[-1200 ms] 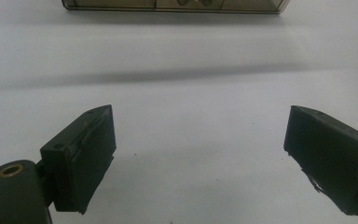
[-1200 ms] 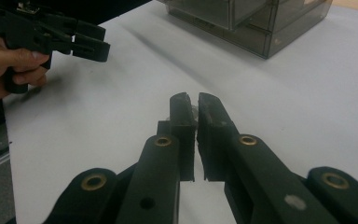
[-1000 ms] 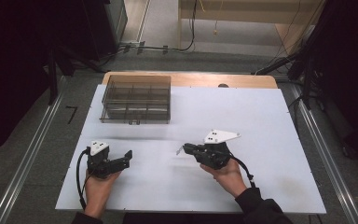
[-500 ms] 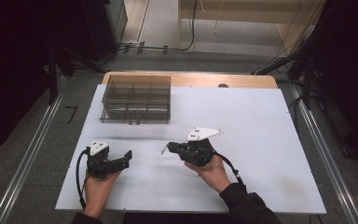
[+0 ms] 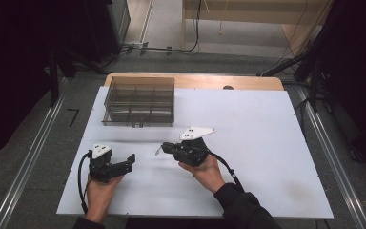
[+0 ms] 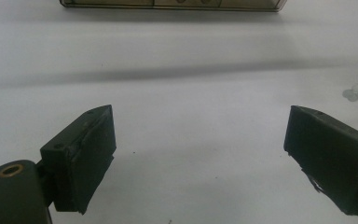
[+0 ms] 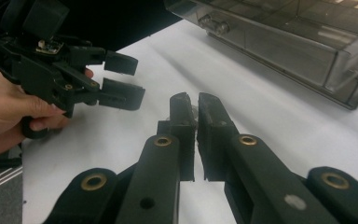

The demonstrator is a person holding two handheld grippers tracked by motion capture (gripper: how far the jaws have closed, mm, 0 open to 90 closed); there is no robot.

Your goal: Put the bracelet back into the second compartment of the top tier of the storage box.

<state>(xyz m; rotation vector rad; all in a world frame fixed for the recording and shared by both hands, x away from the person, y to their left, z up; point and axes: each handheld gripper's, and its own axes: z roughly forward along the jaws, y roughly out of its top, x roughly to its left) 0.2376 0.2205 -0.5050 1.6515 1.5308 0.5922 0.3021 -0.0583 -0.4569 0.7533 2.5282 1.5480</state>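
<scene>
The right gripper (image 7: 195,106) has its 2 black, blocky jaws pressed nearly together, pinching a small clear, glassy piece (image 5: 157,151) that pokes out just above the matte white desk (image 5: 267,143). The left gripper (image 5: 129,161) holds its rubbery, flat-faced jaws spread over bare desk, nothing between them. Beyond stands a smoky transparent plastic box (image 5: 139,101), rectangular and split into compartments.

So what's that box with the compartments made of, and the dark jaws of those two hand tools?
The compartment box looks like smoke-tinted clear plastic: its dividers show through glossy walls. The left gripper has matte black pads, perhaps rubber or foam, with frayed edges. The right gripper has black arms, probably plastic, with brass-coloured pivots.
</scene>
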